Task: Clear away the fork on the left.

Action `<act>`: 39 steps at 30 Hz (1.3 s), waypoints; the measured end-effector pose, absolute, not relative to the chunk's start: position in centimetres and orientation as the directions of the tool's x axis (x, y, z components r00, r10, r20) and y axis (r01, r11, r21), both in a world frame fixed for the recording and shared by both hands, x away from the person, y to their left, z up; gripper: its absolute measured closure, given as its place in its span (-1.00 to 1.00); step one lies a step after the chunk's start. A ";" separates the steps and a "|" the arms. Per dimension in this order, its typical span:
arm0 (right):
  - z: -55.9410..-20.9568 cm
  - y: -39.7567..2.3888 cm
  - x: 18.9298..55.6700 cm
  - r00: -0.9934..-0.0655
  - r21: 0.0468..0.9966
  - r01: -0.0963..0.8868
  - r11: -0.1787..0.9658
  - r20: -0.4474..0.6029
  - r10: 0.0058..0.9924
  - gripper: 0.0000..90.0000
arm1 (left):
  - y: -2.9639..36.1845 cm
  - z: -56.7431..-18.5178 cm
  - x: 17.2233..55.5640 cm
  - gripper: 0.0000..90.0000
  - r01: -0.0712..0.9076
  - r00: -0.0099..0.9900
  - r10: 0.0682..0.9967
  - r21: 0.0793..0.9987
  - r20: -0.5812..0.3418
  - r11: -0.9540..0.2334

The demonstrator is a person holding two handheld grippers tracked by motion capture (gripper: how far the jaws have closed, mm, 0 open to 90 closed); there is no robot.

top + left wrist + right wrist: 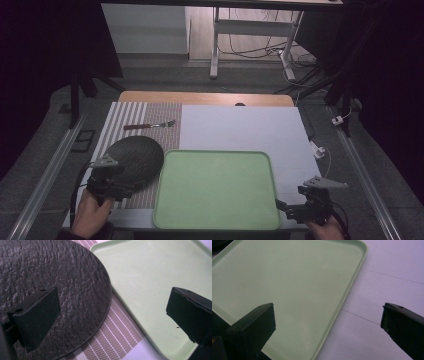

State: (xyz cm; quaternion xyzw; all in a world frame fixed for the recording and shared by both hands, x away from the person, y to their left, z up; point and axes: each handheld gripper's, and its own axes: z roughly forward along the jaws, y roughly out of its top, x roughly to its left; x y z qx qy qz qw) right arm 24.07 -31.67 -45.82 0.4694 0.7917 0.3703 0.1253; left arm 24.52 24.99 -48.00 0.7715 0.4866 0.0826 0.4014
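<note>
A pale green tray [216,220] lies empty at the front middle of the table. To its left a round dark textured plate [134,160] rests on a striped placemat [160,134]. A fork [149,125] with a brown handle lies on the mat behind the plate. My left gripper [122,189] hovers open at the plate's near edge; its jaws straddle the plate [62,290] and the tray's corner [155,285]. My right gripper [287,207] stands open at the tray's front right corner, its jaws either side of the tray rim [347,297].
A white sheet [250,127] covers the table right of the mat. A white cable and plug [320,152] lie at the table's right edge. Beyond the table stand a desk frame [250,35] and loose floor cables.
</note>
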 end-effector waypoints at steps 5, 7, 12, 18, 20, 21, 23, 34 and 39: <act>-45.8 -31.7 24.1 -0.528 0.704 0.650 0.285 0.149 0.836 -1.00 | 24.9 -48.1 25.5 -1.00 0.692 0.512 0.817 0.690 -0.264 -0.211; -45.8 -31.7 24.1 -0.529 0.704 0.650 0.286 0.148 0.836 -1.00 | 24.9 -48.2 25.9 -1.00 0.688 0.514 0.818 0.694 -0.260 -0.211; -45.8 -31.7 24.1 -0.529 0.702 0.651 0.288 0.147 0.836 -1.00 | 24.7 -48.3 26.8 -1.00 0.682 0.519 0.824 0.691 -0.227 -0.239; -45.8 -31.7 24.1 -0.528 0.702 0.651 0.289 0.146 0.836 -1.00 | 24.5 -48.4 27.8 -1.00 0.676 0.521 0.830 0.689 -0.197 -0.260; -45.8 -31.7 24.1 -0.530 0.702 0.651 0.290 0.147 0.835 -1.00 | 24.5 -48.5 28.2 -1.00 0.676 0.518 0.834 0.688 -0.189 -0.264; -45.8 -31.7 24.1 -0.530 0.702 0.651 0.290 0.147 0.835 -1.00 | 24.6 -48.5 28.4 -1.00 0.675 0.516 0.836 0.689 -0.187 -0.262; -45.8 -31.6 24.1 -0.529 0.702 0.651 0.290 0.145 0.836 -1.00 | 24.7 -48.6 29.0 -1.00 0.678 0.507 0.841 0.689 -0.187 -0.256; -45.8 -31.6 24.1 -0.527 0.702 0.652 0.287 0.148 0.837 -1.00 | 25.2 -49.0 31.9 -1.00 0.683 0.485 0.859 0.684 -0.164 -0.256; -45.8 -31.7 24.1 -0.526 0.702 0.651 0.289 0.144 0.838 -1.00 | 25.2 -48.9 32.9 -0.99 0.707 0.473 0.861 0.664 -0.187 -0.244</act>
